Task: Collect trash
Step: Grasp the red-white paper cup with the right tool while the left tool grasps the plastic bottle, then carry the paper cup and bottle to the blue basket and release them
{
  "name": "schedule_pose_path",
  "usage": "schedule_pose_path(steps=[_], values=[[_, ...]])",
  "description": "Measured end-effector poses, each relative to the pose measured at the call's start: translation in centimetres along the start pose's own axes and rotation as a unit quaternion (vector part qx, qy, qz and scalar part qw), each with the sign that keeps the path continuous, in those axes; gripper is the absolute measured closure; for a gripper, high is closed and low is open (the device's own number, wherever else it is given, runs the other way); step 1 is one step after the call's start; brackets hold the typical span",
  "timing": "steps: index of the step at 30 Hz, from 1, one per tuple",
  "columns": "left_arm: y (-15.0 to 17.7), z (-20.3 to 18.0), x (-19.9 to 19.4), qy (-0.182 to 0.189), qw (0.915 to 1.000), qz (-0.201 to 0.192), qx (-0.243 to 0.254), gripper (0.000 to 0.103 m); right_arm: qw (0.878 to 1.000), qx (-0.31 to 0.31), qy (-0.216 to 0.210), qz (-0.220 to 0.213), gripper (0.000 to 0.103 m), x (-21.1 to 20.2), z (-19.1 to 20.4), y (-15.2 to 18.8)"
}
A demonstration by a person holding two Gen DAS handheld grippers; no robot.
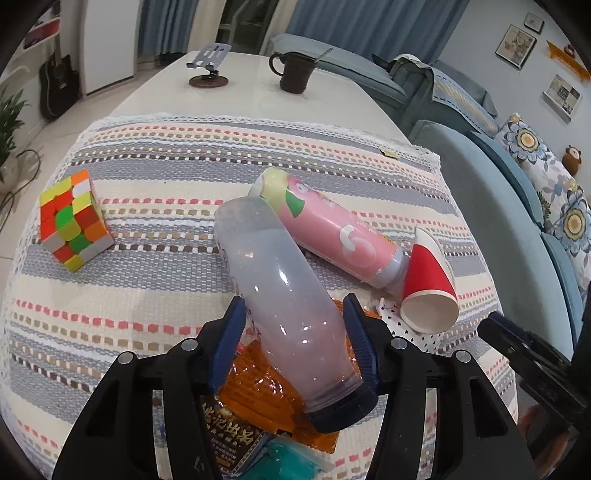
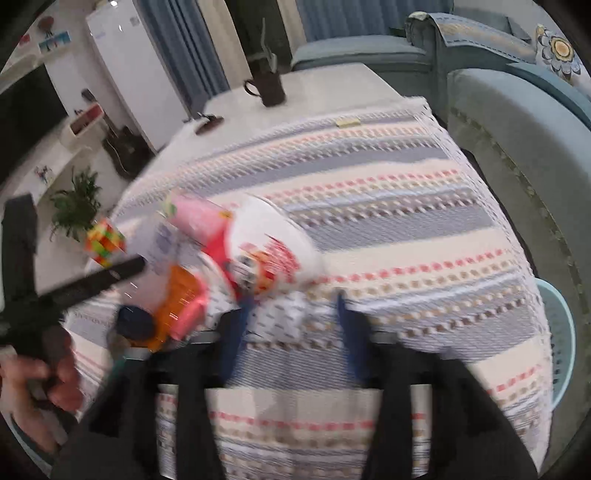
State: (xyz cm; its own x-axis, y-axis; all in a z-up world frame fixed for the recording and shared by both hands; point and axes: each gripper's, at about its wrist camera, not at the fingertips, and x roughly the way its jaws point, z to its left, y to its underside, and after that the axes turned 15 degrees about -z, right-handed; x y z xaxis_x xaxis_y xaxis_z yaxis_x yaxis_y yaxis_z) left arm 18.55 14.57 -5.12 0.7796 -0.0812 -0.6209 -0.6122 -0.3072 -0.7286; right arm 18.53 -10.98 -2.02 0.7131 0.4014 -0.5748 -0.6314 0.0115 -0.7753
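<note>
Blue sofa [image 1: 509,192] beside the white bench [image 1: 243,92]; blue curtains [image 1: 369,22], framed pictures [image 1: 515,46] on grey wall, guitar [image 1: 59,86].

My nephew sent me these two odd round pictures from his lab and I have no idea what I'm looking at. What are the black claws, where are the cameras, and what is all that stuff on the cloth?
No robot here: a person holds a two-finger gripper in each hand. Each has a wide-angle camera looking along its fingers, hence the round, bent look.

The sharp picture comes from the left gripper. Its blue-padded fingers sit on either side of a clear bottle with a dark cap; whether they squeeze it yet is unclear.

The blurred picture is from the right gripper, open and holding nothing.

On the striped cloth lie a pink bottle, a tipped red paper cup, an orange wrapper and a puzzle cube. A dark mug stands farther back.
</note>
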Motion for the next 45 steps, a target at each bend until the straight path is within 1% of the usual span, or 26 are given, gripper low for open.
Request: schedule_pose_path(steps=[1, 3, 4, 5, 6, 9, 11, 14, 17, 18, 20, 21, 22, 23, 25, 30, 31, 33, 36, 38, 41, 45], values=[[0.0, 0.0, 0.0, 0.001, 1.0000, -0.001, 0.000, 0.051, 1.000, 0.000, -0.002, -0.007, 0.027, 0.0, 0.6, -0.2], [0.1, 0.0, -0.1, 0.001, 1.0000, -0.004, 0.001, 0.051, 1.000, -0.010, -0.005, -0.013, 0.026, 0.9, 2.3, -0.7], [0.1, 0.0, -0.1, 0.002, 1.0000, -0.005, 0.001, 0.051, 1.000, -0.015, -0.002, -0.013, 0.022, 1.3, 2.7, -0.8], [0.1, 0.0, -0.1, 0.002, 1.0000, -0.004, 0.000, 0.051, 1.000, -0.021, 0.013, -0.008, 0.019, 2.1, 3.1, -1.0], [0.1, 0.1, 0.0, 0.003, 1.0000, -0.004, -0.002, 0.051, 1.000, -0.016, 0.021, 0.000, 0.018, 2.7, 3.1, -1.0], [0.0, 0.3, 0.0, 0.005, 1.0000, -0.003, -0.007, 0.051, 0.999, 0.046, -0.001, 0.024, 0.018, 4.1, 2.2, -0.8], [-0.1, 0.4, 0.1, 0.006, 1.0000, -0.003, -0.007, 0.051, 0.998, 0.061, -0.003, 0.029, 0.018, 4.8, 2.3, -0.7], [0.0, 0.4, 0.1, 0.006, 1.0000, -0.002, -0.007, 0.051, 0.997, 0.063, 0.002, 0.034, 0.018, 5.8, 3.2, -0.9], [0.0, 0.4, 0.2, 0.006, 1.0000, -0.002, -0.007, 0.051, 0.997, 0.064, 0.011, 0.050, 0.018, 7.1, 3.5, -0.9], [0.0, 0.4, 0.2, 0.006, 1.0000, -0.002, -0.007, 0.051, 0.996, 0.069, 0.010, 0.055, 0.020, 7.6, 3.4, -1.0], [0.0, 0.4, 0.1, 0.008, 0.9999, -0.001, -0.006, 0.051, 0.996, 0.073, 0.005, 0.060, 0.033, 8.0, 3.1, -0.9], [0.0, 0.5, 0.1, 0.011, 0.9999, 0.000, -0.006, 0.051, 0.995, 0.071, 0.001, 0.064, 0.050, 8.1, 3.0, -0.8], [-0.1, 0.5, -0.1, 0.018, 0.9998, 0.001, -0.007, 0.051, 0.995, 0.068, 0.002, 0.069, 0.065, 8.1, 2.9, -0.7], [-0.2, 0.7, -0.4, 0.027, 0.9996, 0.000, -0.009, 0.051, 0.995, 0.069, -0.003, 0.073, 0.067, 8.1, 2.6, -0.4], [-0.4, 0.8, -0.8, 0.043, 0.9990, 0.002, -0.014, 0.052, 0.994, 0.077, -0.012, 0.071, 0.067, 7.6, 2.1, -0.3], [-0.5, 0.8, -1.5, 0.071, 0.9971, -0.001, -0.027, 0.053, 0.997, 0.067, -0.012, 0.041, 0.068, 4.9, 1.4, -0.7], [-0.6, 0.6, -1.8, 0.087, 0.9957, -0.007, -0.031, 0.053, 0.998, 0.061, -0.010, 0.031, 0.068, 4.1, 1.2, -0.9], [-0.8, -0.1, -2.4, 0.107, 0.9937, -0.020, -0.028, 0.053, 0.998, 0.056, -0.007, 0.015, 0.068, 2.7, 0.9, -1.2], [-0.8, -2.2, -3.5, 0.150, 0.9879, -0.037, -0.009, 0.055, 0.999, 0.053, -0.002, -0.006, 0.068, 0.6, 0.1, -1.9], [-0.5, -3.4, -3.8, 0.171, 0.9844, -0.040, -0.002, 0.055, 0.999, 0.051, 0.003, -0.016, 0.068, -0.6, -0.5, -2.3], [0.2, -5.7, -4.5, 0.212, 0.9763, -0.045, 0.008, 0.055, 0.998, 0.047, 0.015, -0.030, 0.068, -2.6, -1.7, -2.8], [1.4, -8.7, -5.3, 0.252, 0.9663, -0.048, 0.021, 0.056, 0.997, 0.041, 0.037, -0.049, 0.068, -5.6, -3.7, -3.3]])
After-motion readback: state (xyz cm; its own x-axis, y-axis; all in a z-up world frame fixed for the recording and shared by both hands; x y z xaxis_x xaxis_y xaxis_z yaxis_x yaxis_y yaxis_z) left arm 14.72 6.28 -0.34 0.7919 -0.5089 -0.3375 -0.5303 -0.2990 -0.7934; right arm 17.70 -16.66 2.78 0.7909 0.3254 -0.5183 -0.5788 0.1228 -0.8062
